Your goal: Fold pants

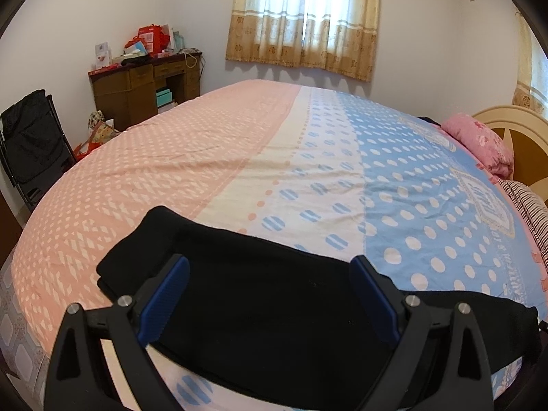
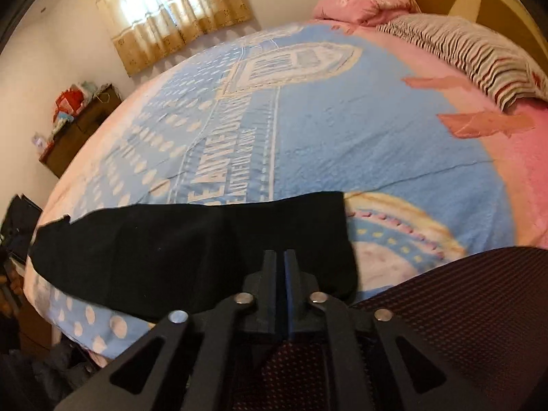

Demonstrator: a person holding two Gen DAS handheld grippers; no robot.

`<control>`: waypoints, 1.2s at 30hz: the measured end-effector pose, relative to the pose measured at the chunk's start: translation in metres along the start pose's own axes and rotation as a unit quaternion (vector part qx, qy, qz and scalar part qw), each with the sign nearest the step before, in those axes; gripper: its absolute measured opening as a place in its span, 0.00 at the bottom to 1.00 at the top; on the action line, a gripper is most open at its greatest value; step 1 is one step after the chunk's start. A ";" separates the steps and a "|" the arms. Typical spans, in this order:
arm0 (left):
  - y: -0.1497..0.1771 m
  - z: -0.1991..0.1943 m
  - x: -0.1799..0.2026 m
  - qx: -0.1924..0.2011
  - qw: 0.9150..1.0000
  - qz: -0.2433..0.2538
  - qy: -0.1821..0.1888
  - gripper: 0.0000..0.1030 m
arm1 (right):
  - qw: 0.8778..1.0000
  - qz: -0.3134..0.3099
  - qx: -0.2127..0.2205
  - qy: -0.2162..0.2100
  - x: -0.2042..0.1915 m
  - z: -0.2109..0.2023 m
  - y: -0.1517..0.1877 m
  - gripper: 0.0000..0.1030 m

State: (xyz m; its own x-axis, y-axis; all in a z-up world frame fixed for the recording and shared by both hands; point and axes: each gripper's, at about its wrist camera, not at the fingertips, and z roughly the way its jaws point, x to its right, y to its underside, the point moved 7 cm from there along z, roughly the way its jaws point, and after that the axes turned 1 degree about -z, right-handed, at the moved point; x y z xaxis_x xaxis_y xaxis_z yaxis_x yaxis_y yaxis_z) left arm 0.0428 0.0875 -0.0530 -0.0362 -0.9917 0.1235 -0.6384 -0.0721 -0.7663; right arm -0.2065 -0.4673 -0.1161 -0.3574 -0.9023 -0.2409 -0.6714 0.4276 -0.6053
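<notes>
Pants (image 1: 274, 311) — black, flat on bedspread (image 1: 212, 157)

The right wrist view is motion-blurred, so the bedspread lettering (image 2: 219, 157) stays unreadable. The black pants (image 1: 274, 318) run behind the left gripper's fingers (image 1: 167, 294) (lower edge hidden).

My left gripper (image 1: 270, 270) tilts downward, its blue pads (image 1: 167, 294) spread wide apart; my right gripper (image 2: 283, 257) angles down too, jaws nearly together.
</notes>
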 end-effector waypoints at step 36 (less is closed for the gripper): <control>-0.002 -0.006 0.001 0.007 1.000 -0.007 -0.007 0.94 | 0.991 -0.068 0.058 0.103 0.039 0.000 -0.059 0.10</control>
State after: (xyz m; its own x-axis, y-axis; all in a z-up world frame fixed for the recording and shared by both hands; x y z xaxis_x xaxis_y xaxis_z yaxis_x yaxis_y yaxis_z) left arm 0.0397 0.0869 -0.0476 -0.0163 -0.9921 0.1245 -0.6285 -0.0867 -0.7730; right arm -0.1808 -0.5275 -0.0902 -0.4021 -0.9156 0.0019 -0.6469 0.2826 -0.7082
